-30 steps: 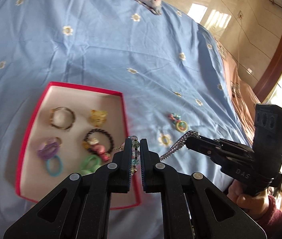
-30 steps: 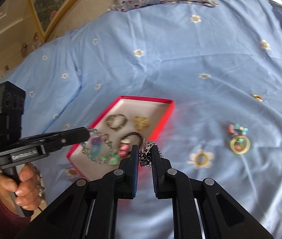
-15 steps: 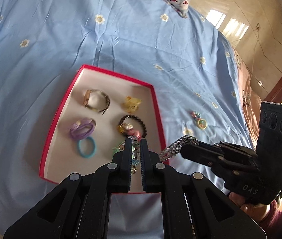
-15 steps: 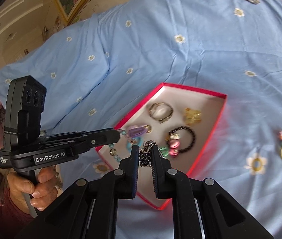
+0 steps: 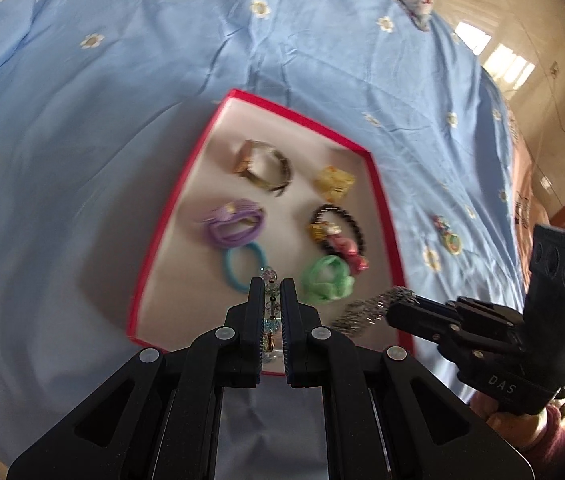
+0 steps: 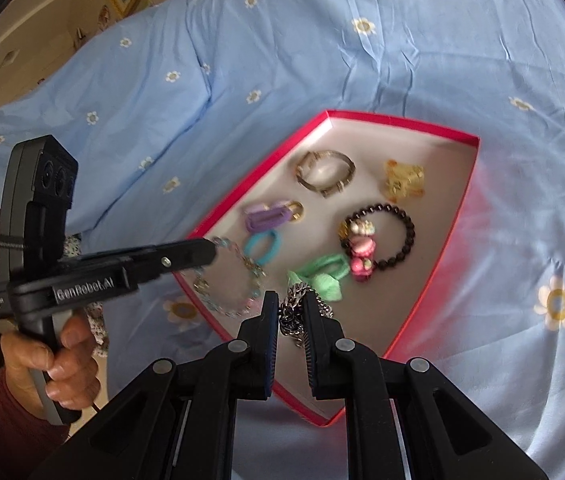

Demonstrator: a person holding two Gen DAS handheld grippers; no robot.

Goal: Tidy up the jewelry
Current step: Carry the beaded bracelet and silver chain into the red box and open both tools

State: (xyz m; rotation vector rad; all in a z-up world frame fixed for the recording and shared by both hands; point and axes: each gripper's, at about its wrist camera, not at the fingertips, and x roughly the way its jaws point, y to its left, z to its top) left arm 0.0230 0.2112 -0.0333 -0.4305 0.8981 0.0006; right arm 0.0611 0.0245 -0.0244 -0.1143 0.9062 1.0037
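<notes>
A red-rimmed box lies on the blue bedspread and holds several rings, bracelets and hair ties. My left gripper is shut on a glass bead bracelet that hangs over the box's near left part. My right gripper is shut on a silver chain above the box's near edge. Both grippers hover close together above the box.
In the box lie a metal bangle, a yellow charm, a black bead bracelet, purple, blue and green hair ties. A small colourful ring lies on the bedspread right of the box.
Both grippers have moved left and forward over the box with their pieces still held. The box now sits centred under them and looks larger.
</notes>
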